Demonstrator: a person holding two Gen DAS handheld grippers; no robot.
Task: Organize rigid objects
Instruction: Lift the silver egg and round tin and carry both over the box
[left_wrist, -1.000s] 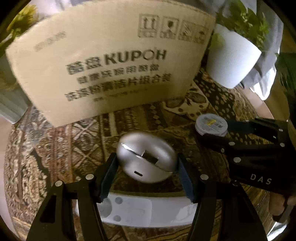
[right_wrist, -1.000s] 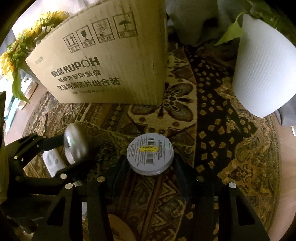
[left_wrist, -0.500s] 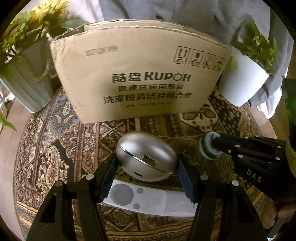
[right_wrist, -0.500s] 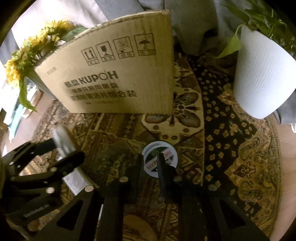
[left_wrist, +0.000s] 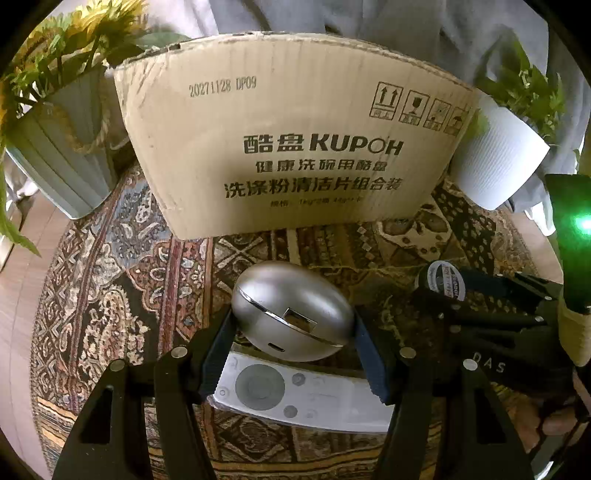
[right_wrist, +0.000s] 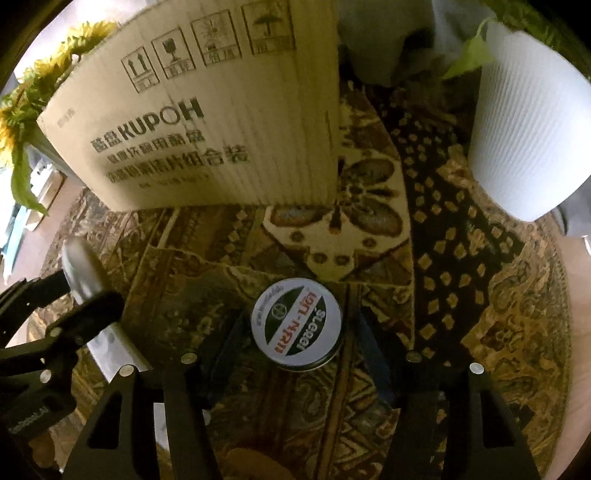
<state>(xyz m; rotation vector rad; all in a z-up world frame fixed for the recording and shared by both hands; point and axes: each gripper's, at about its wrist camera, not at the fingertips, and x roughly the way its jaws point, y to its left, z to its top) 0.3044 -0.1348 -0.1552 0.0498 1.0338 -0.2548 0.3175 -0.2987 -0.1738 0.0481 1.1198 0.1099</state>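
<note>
Between the blue-padded fingers of the left gripper (left_wrist: 293, 334) sits a smooth silver egg-shaped case with a small square latch (left_wrist: 291, 321); both pads press on its sides, so the jaws are clamped on it at a moderate width, and it is held above a flat white remote control with a grey round button pad (left_wrist: 295, 397) that lies on the cloth. To its right in the left wrist view, the right gripper (right_wrist: 295, 332) carries a small round tin with a white, green and red printed lid (right_wrist: 296, 324). In the right wrist view this tin lies lid-up between the two fingers while the jaws are opening; a narrow gap shows on each side, though whether the pads touch its rim cannot be told for certain. Under both items spreads a round brown and gold patterned tablecloth (right_wrist: 461, 258). Behind them stands an upright tan cardboard box printed KUPOH (left_wrist: 295, 147), resting on the cloth. Left of the box stands a ribbed pale grey pot of yellow sunflowers (left_wrist: 62, 158); right of it stands a ribbed white pot of green leaves (right_wrist: 528, 129). A person's fingers (left_wrist: 557, 424) show at the right gripper's handle.
</note>
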